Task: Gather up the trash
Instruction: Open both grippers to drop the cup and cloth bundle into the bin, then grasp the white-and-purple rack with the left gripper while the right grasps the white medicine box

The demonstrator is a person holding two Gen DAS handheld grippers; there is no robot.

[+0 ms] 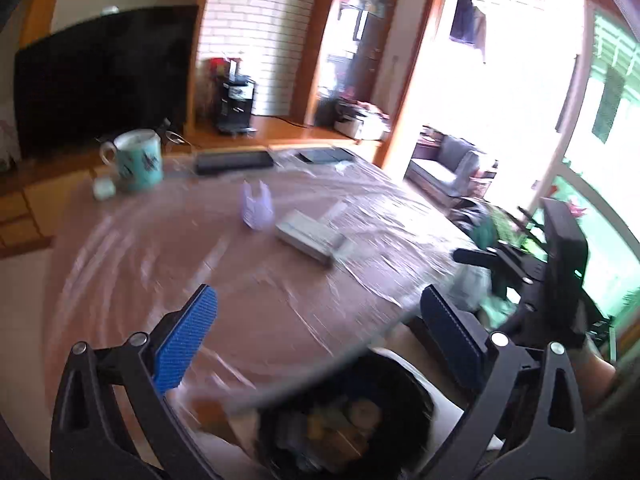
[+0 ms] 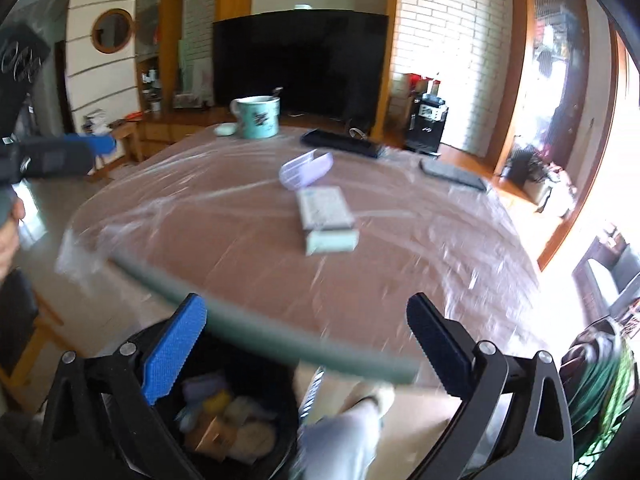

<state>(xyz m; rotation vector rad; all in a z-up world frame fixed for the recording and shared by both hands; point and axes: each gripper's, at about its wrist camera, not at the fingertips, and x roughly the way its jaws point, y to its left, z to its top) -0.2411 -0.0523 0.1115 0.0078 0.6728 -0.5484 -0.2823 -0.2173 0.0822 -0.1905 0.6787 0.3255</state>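
Note:
A black trash bin holding several scraps stands on the floor just under the near edge of the round table. My left gripper hangs open and empty above the bin and table edge. Beside it, my right gripper is also open and empty. On the table lie a pale box and a lilac case. Each gripper shows in the other's view: right gripper, left gripper. The views are blurred.
Clear plastic film covers the table. At its far side stand a teal mug, a small pale object and flat black devices. A television stands behind. Green and dark clutter sits on the floor to the right.

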